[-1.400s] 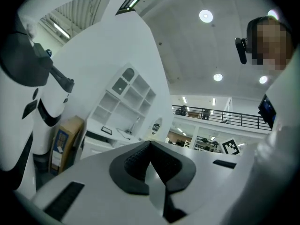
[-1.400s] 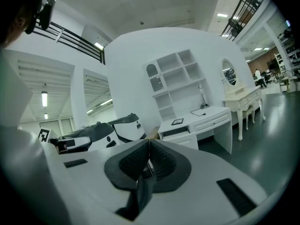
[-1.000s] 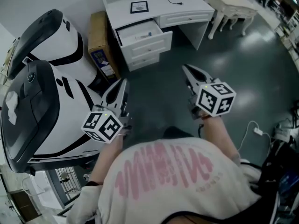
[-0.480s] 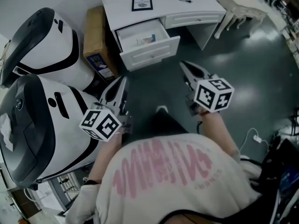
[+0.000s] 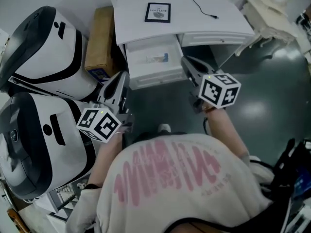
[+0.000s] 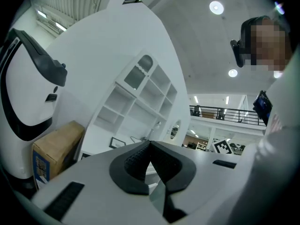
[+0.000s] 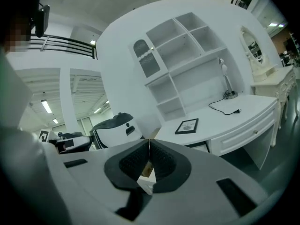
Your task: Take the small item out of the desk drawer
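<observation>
- Small item: fetching it looks to be at the approach step, with the person facing the desk and neither gripper inside the drawer yet.
- The two white-and-black machines fill the head view from 8 to 10 o'clock and play no part in the task.
- The white desk spans 12 to 1 o'clock, with a framed picture and a loose cable on top.
- The cardboard box stands at 11 o'clock, between the upper machine and the desk.
- The drawer is pulled open at 12 o'clock, under the desk's left end.
- The right gripper has its jaws closed tip to tip on nothing. In the head view its tips overlap the drawer's right front corner.
- The left gripper is likewise closed and empty, just off the drawer's left front corner at 11 o'clock.
- The item lies on the drawer floor, pale with a blue end. It is too small to identify.
- The next move probably calls for parting one gripper's jaws, lowering them into the drawer and straddling the item before closing on it.
</observation>
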Motion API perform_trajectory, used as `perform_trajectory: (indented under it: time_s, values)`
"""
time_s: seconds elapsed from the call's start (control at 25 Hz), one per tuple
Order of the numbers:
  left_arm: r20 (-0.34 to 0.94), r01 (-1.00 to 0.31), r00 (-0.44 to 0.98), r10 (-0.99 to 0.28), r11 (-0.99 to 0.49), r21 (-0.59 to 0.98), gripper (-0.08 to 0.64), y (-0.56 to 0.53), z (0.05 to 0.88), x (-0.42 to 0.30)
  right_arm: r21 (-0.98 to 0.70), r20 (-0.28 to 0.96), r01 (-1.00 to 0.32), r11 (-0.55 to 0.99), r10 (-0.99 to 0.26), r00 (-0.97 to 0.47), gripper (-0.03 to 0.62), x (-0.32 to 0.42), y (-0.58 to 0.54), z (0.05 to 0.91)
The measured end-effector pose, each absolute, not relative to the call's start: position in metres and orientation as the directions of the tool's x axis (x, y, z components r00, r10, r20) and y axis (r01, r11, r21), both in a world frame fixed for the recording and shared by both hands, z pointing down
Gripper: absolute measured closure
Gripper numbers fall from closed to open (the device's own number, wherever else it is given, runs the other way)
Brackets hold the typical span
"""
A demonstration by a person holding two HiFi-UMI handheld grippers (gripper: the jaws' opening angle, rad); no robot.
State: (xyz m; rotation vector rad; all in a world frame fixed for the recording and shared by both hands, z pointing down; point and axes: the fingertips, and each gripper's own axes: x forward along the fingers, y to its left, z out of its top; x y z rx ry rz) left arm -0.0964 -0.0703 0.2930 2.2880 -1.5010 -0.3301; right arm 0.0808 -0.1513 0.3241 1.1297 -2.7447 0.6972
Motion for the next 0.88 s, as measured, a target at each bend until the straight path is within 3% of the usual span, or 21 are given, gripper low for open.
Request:
perform_trajectory:
  time_s: [0.28,0.88]
  values:
    - [0.107,-0.828,0.368,-0.924,-0.272,0.491,0.532,-0.118,0.333,-0.105,-0.435,0.259,-0.605,0.667,-0.551,-0.793,0.574,0.063,-0.207,0.350]
    - [0.288,-0.828,0.437,-0.852,-0.256,0.499,0.532,-0.247,0.435,-0.122,-0.328,0.559,-0.583,0.743,-0.345,-0.754,0.574,0.018,-0.324,0.474]
